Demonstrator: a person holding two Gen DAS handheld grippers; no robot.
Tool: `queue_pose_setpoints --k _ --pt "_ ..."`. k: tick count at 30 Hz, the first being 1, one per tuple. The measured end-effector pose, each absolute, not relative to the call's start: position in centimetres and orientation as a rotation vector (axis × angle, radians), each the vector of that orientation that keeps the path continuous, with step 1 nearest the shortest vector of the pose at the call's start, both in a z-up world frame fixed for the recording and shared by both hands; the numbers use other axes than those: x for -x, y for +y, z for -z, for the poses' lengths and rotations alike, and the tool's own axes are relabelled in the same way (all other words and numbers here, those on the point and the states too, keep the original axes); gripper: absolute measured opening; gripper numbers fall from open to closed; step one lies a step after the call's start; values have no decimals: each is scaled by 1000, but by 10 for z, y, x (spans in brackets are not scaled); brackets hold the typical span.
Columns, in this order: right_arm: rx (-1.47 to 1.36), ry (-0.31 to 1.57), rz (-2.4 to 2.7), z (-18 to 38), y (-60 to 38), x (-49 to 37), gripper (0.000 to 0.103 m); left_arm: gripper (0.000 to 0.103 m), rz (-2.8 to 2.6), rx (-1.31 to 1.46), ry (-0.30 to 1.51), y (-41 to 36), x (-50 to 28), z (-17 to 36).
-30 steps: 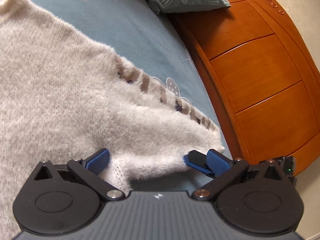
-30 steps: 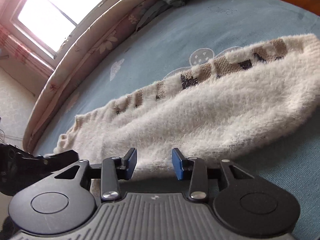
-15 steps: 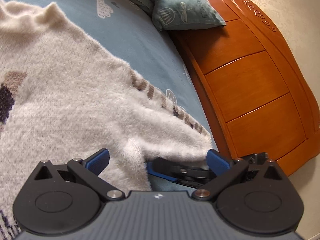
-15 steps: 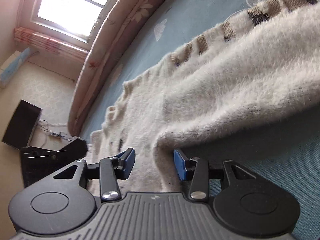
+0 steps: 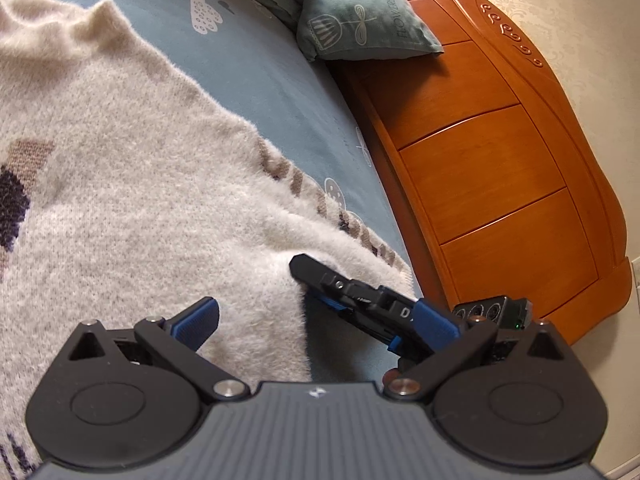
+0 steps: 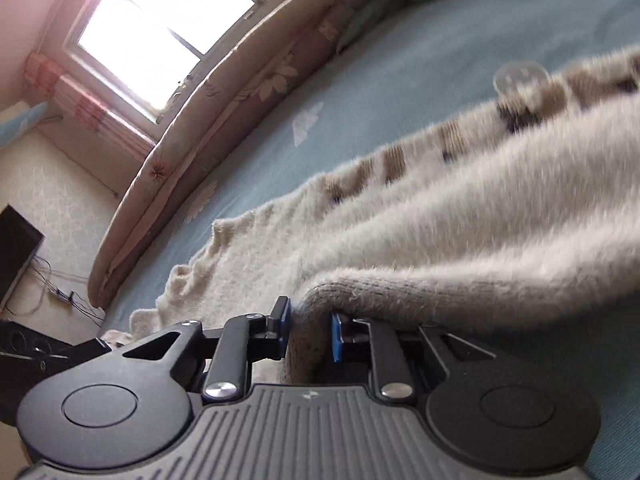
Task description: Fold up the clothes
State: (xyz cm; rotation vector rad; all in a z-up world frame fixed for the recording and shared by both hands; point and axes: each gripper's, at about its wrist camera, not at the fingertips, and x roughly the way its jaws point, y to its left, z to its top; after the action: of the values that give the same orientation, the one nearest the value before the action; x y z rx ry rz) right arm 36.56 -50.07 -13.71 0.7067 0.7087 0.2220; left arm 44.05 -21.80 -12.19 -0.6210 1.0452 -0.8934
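Observation:
A fuzzy cream sweater (image 5: pixel 132 208) with brown and dark patches lies spread on the blue bedsheet (image 5: pixel 256 60). My left gripper (image 5: pixel 316 320) hovers open over the sweater's near edge, with fabric lying beside its left finger (image 5: pixel 200 318). The right gripper (image 5: pixel 308 280) reaches in from the right in the left wrist view, its tips at a fold of the sweater's edge. In the right wrist view the right gripper (image 6: pixel 308 334) has its jaws closing, and the folded sweater edge (image 6: pixel 400 292) fills the gap between the blue pads (image 6: pixel 280 332), which pinch it.
An orange wooden bed frame (image 5: pixel 500 180) runs along the right of the sheet, with a teal pillow (image 5: pixel 360 12) at its far end. A flowered padded edge (image 6: pixel 224 120) borders the bed below a bright window (image 6: pixel 160 40). Black equipment (image 6: pixel 16 248) and cables lie on the floor.
The right gripper slid in along the sweater's edge and narrowed its jaws onto the fold. The left gripper shifted across the sweater and stayed open.

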Motion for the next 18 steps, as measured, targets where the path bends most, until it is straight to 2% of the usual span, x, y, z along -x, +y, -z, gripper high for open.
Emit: queue_pose_setpoints --k 4,9,13,18 --pt "-605 760 -200 142 -496 -372 21 102 868 604 1064 -216 -442 124" --pt "-732 844 -216 143 -533 -360 25 102 829 584 1057 -206 -443 121" --pt "-764 807 -229 128 -554 -342 28 102 810 572 1038 -200 -443 116" --pt "-851 690 -323 116 -548 -342 36 102 807 557 1031 -203 -443 112"
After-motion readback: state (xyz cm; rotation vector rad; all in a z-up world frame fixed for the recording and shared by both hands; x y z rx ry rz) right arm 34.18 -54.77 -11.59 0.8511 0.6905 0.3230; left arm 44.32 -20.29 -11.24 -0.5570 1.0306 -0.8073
